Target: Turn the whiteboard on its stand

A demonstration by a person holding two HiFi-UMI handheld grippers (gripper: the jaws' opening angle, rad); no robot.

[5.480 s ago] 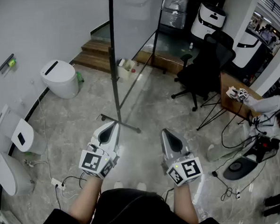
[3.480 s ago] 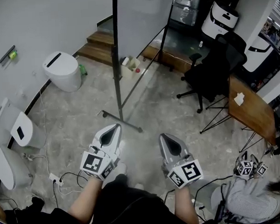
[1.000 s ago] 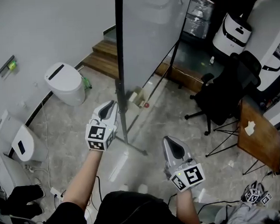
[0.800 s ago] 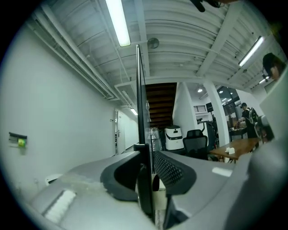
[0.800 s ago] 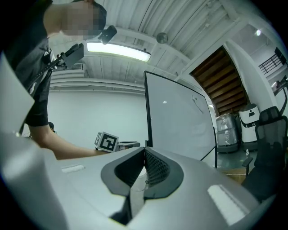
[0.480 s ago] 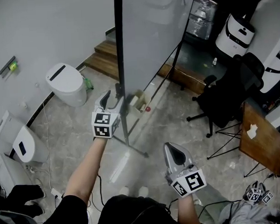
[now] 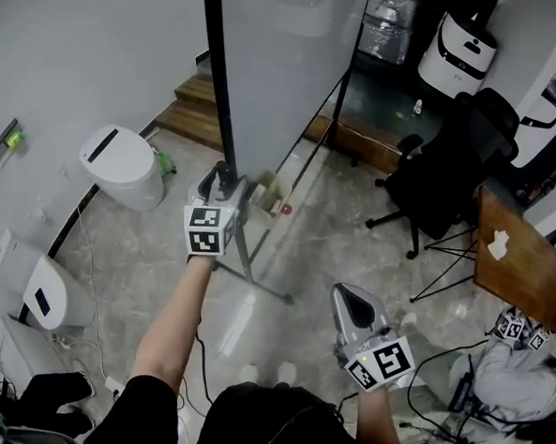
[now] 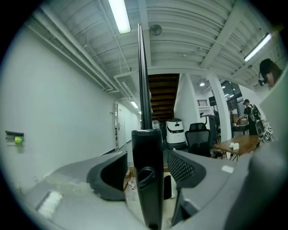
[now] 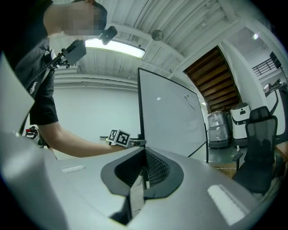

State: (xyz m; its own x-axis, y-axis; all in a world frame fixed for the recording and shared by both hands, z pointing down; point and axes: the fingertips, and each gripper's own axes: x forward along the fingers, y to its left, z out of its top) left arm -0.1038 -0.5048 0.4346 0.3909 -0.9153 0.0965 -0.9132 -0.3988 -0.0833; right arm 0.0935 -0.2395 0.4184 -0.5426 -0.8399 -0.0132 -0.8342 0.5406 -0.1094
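Observation:
The whiteboard point(image 7: 287, 66) stands upright in its black-framed stand, seen edge-on past the left upright post point(image 7: 219, 79). My left gripper point(image 7: 224, 179) is raised to that post, and its jaws are opening. A black bracket with a round knob point(image 8: 147, 179) on the post stands between the jaws, with a gap on each side and the pads off it. My right gripper point(image 7: 346, 293) hangs low at the front right, shut and holding nothing. In the right gripper view the board point(image 9: 171, 121) shows face-on beyond the shut right gripper point(image 9: 144, 152).
The stand's foot point(image 7: 253, 279) runs across the floor below my left arm. Toilets point(image 7: 120, 165) line the left wall. Wooden steps point(image 7: 192, 114) lie behind the board. At the right are an office chair point(image 7: 435, 174), a wooden table point(image 7: 506, 259) and a crouching person point(image 7: 513, 380).
My left gripper has gone forward to the post and spread its jaws around the bracket. The right gripper has stayed low and shut.

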